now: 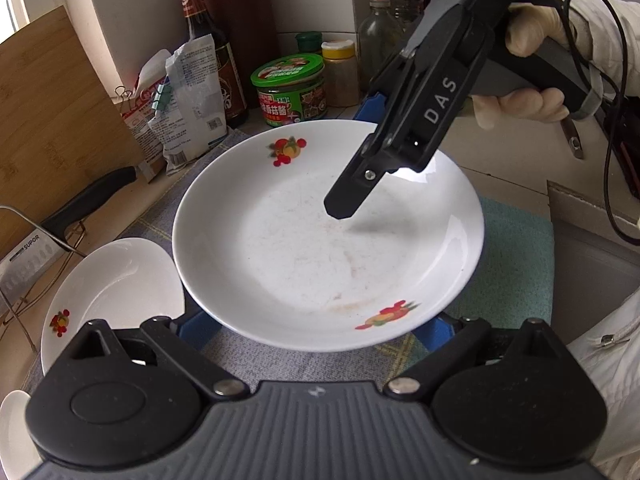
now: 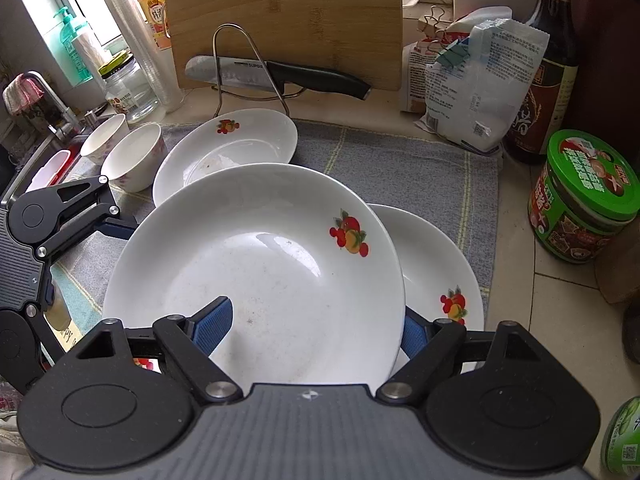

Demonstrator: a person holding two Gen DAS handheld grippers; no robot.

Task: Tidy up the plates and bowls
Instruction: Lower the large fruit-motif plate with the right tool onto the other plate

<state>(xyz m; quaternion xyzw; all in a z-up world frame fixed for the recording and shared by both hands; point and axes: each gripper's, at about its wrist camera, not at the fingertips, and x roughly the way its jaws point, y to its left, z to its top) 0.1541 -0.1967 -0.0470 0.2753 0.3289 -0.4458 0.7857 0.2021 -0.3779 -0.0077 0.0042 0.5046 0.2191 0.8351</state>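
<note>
A white plate with fruit prints (image 1: 320, 248) (image 2: 256, 264) hangs lifted over the grey cloth (image 2: 400, 168). My right gripper (image 2: 312, 320) (image 1: 356, 156) is shut on its rim, one pad (image 2: 212, 324) inside the dish and the other (image 2: 414, 336) beneath. My left gripper (image 1: 314, 330) (image 2: 86, 262) stands open with both fingers under the plate's opposite edge, tips hidden. A second plate (image 2: 440, 272) lies partly below the lifted one. A third plate (image 2: 228, 148) (image 1: 112, 280) rests further back, beside two small bowls (image 2: 132, 156).
A knife on a wire rack (image 2: 280, 74) and a bamboo cutting board (image 2: 280, 16) stand behind the cloth. Clipped bags (image 2: 472, 92), a dark sauce bottle (image 2: 548, 80) and a green tin (image 2: 580, 196) line the right side. Sink and tap (image 2: 44, 100) are at the left.
</note>
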